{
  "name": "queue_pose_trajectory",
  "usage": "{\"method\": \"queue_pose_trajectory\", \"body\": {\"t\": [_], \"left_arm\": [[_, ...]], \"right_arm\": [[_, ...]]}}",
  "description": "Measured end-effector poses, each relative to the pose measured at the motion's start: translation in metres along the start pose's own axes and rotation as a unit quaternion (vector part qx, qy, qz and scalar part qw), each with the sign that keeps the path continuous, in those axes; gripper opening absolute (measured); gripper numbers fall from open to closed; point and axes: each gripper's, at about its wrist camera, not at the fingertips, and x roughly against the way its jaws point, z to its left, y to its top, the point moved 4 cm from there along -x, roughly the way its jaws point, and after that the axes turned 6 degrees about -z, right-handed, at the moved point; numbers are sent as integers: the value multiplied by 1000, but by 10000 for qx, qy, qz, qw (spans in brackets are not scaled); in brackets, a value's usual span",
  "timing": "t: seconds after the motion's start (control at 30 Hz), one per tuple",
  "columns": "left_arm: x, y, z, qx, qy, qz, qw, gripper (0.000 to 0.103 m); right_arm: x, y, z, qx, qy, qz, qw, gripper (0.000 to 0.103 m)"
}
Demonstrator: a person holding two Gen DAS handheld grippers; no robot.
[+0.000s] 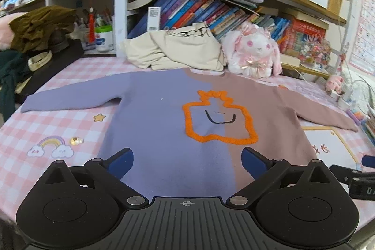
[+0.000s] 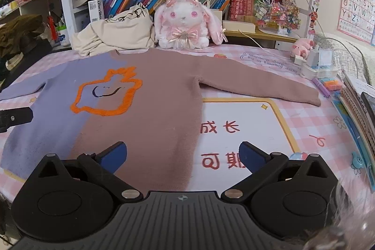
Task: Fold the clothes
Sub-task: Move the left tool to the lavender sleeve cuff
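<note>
A sweater, half lilac and half dusty pink with an orange outlined shape on the chest, lies flat and face up on the pink checked tablecloth, both sleeves spread out sideways. My left gripper hovers open over the lilac side of the hem, nothing between its blue pads. My right gripper is open above the pink side of the hem and the table beside it. A tip of the other gripper shows at the left edge of the right wrist view.
A crumpled cream garment and a pink plush rabbit sit behind the sweater against the bookshelves. Dark clothes pile up at the left. Stacked books, pens and a white charger box line the right edge.
</note>
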Motion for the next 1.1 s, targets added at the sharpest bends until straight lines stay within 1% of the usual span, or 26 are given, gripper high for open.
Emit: {"method": "queue_pose_trajectory", "body": {"t": [0.13, 0.2, 0.37, 0.5, 0.63, 0.7, 0.87, 1.0, 1.1], "left_arm": [[-10, 3, 17, -351, -296, 58, 9989, 100], [-16, 9, 27, -514, -350, 143, 9980, 100], [-32, 20, 54, -707, -721, 246, 9946, 100], [-45, 24, 78, -893, -922, 335, 9912, 100], [-56, 28, 102, -946, -949, 446, 9900, 100], [-61, 29, 113, -852, -1006, 512, 9899, 100], [-73, 26, 136, -819, -971, 656, 9897, 100], [-83, 25, 156, -698, -849, 762, 9910, 100], [-92, 25, 178, -450, -594, 808, 9939, 100]], "right_arm": [[-6, 1, 19, -127, -271, 94, 9995, 103], [-8, 1, 30, -173, -454, 203, 9986, 103], [-11, -3, 55, -509, -931, 341, 9938, 103], [-15, -7, 74, -798, -1226, 387, 9885, 103], [-21, -10, 94, -1003, -1400, 444, 9841, 103], [-25, -11, 104, -1057, -1446, 497, 9826, 103], [-32, -9, 125, -1020, -1488, 537, 9821, 103], [-37, -5, 140, -890, -1486, 563, 9833, 103], [-39, 0, 149, -720, -1463, 533, 9852, 103]]}}
